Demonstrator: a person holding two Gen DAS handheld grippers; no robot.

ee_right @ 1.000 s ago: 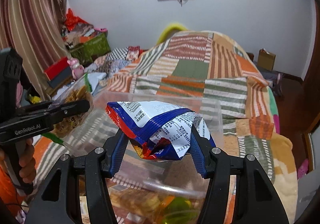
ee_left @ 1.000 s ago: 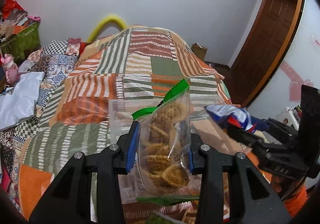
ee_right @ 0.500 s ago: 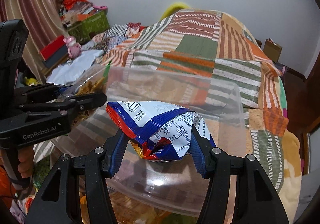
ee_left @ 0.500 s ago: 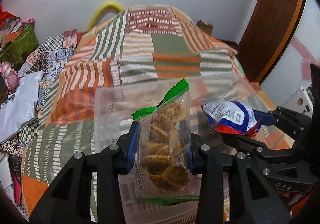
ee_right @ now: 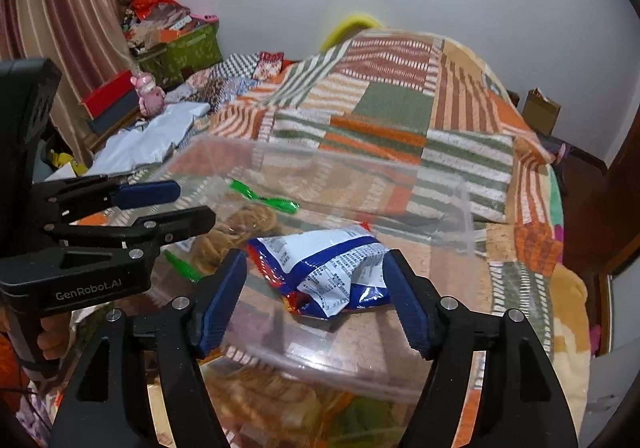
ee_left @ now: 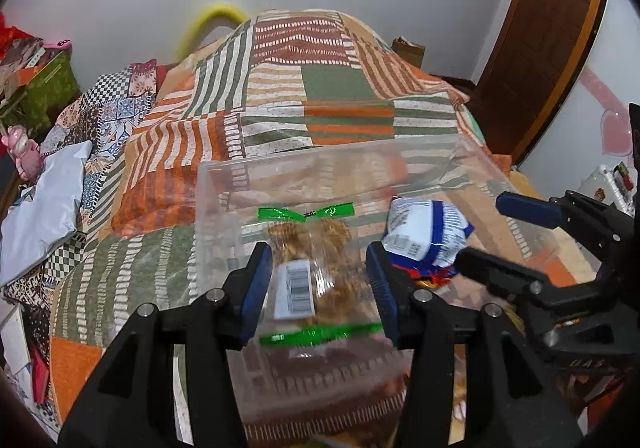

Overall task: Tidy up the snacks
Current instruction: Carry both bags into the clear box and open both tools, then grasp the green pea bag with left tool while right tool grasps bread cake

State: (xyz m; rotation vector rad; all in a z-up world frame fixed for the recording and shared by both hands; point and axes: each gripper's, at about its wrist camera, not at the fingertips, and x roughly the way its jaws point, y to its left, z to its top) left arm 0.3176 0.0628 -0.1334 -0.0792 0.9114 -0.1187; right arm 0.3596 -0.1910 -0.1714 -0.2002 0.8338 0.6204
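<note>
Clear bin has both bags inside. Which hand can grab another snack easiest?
Probably right. The right gripper is open, with the blue chip bag lying loose in the clear bin, and more snack packs show just below it. The left gripper, also open, sits farther from them.

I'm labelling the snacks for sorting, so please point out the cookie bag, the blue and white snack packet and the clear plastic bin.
cookie bag (ee_left: 316, 268), left wrist view, clear middle over the cookies.
blue and white snack packet (ee_right: 328, 268), right wrist view, printed white panel.
clear plastic bin (ee_right: 466, 208), right wrist view, far right corner of the wall.
</note>
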